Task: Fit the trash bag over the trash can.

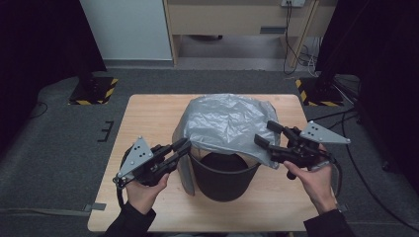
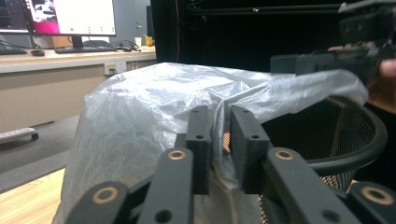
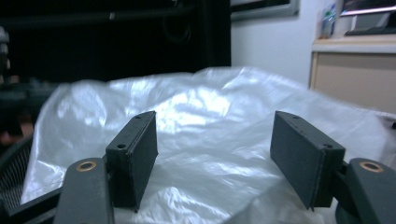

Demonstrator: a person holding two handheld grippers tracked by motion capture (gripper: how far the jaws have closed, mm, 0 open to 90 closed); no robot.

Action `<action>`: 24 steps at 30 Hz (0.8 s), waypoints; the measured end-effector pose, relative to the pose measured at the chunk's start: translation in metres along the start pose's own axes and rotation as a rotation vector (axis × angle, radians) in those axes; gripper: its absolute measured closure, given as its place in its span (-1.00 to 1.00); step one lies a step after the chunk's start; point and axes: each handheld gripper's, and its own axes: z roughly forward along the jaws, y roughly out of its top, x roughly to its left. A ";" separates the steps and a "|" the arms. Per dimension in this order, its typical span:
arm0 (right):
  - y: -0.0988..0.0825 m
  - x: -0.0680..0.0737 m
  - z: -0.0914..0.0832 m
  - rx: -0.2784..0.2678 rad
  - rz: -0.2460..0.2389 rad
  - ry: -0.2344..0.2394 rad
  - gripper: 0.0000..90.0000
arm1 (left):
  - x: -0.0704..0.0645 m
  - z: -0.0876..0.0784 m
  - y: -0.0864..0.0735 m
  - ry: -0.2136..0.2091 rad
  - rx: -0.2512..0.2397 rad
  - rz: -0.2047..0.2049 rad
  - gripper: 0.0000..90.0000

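The black round wire-mesh waste basket [image 1: 223,175] stands on the light wooden desk [image 1: 148,123] near its front edge, about midway between the left and right edges, and the thin grey translucent plastic bag [image 1: 225,123] lies loosely over its back half, so the front part of the rim is uncovered. The step in hand appears to be fitting this bag over the rim. The left gripper [image 1: 184,146] has its jaws only a little apart at the left side of the rim, with a fold of the bag between them; I cannot tell if the pads truly press on it. The right gripper [image 1: 269,133] is spread wide at the right side, close to the bag and holding nothing. To do the step well, I think the right gripper should first pinch the free edge, then both should pull outward and down evenly, because the film can tear or slip on the mesh. Nothing else stands on the desk; only the trailing cables and the light basket, which may tip, are in the way.
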 end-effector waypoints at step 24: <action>0.071 -0.003 0.015 -0.128 0.040 -0.056 -0.48 | -0.002 0.002 -0.002 0.011 -0.012 0.005 0.43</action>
